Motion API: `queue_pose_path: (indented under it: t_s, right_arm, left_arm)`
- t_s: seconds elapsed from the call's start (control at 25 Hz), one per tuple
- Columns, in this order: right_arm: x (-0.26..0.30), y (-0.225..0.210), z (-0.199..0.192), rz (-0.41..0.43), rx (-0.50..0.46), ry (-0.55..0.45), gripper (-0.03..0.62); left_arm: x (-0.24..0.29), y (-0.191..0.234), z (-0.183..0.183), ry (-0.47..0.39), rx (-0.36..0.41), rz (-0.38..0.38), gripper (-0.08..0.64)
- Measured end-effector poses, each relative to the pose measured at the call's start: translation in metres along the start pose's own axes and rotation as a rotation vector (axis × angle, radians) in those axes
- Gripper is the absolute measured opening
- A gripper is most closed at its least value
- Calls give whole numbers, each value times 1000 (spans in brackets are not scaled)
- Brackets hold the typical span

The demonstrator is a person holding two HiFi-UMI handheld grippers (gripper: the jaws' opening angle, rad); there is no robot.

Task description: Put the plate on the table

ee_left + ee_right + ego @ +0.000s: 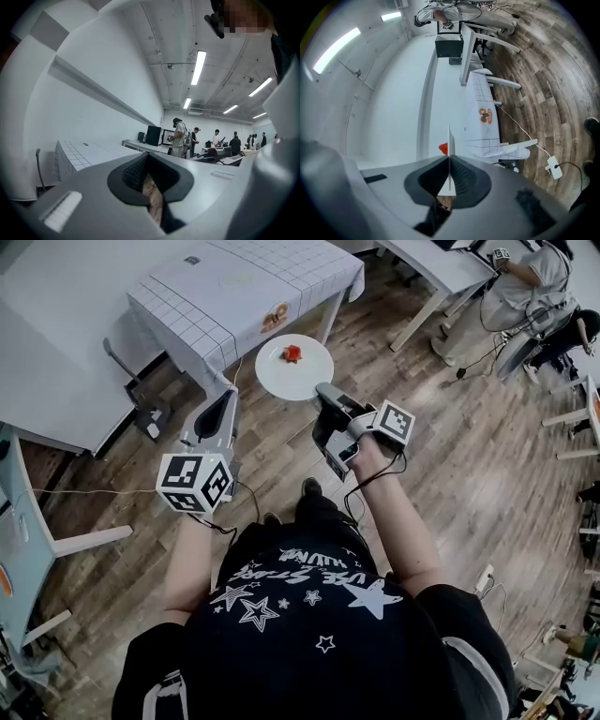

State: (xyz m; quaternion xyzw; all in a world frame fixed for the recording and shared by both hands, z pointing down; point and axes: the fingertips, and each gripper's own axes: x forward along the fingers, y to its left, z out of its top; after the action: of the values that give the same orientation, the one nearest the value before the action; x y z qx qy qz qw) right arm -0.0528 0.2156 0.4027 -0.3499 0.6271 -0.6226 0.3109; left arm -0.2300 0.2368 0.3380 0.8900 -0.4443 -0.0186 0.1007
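In the head view the right tool (324,390) grips the plate (293,371), held in the air just near of the tabletop (234,287). The left gripper view shows the left tool (148,164) closed and empty. In the right gripper view only the rim is pinched, so keep the plate level and reach farther before lowering.

Seen from above, the person wears a black T-shirt (309,652) printed with white stars, some solid and some outlined, under scrawled white lettering. Its short sleeves (480,662) carry white stripes. A dark shoe (310,487) shows below. The left gripper (223,396) and right gripper (324,389) are light grey plastic with dark ribbed inner pads. Each bears a white cube (194,482) printed with black square markers. A thin black cable (375,486) trails from each.
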Motion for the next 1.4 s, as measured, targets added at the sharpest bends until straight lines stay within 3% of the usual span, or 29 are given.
queue_pose_path:
  t_s: [0.36,0.64,1.4]
  right_arm:
    - [3,-2,6,8,-49,33,20]
    - [11,6,42,27,-29,48,20]
    - [33,-11,157,40,11,152,20]
  left_arm:
    - [26,-10,-9,0,-11,-40,9]
    - [69,-30,-5,4,-7,-69,9]
    - [179,-51,-15,69,25,70,9]
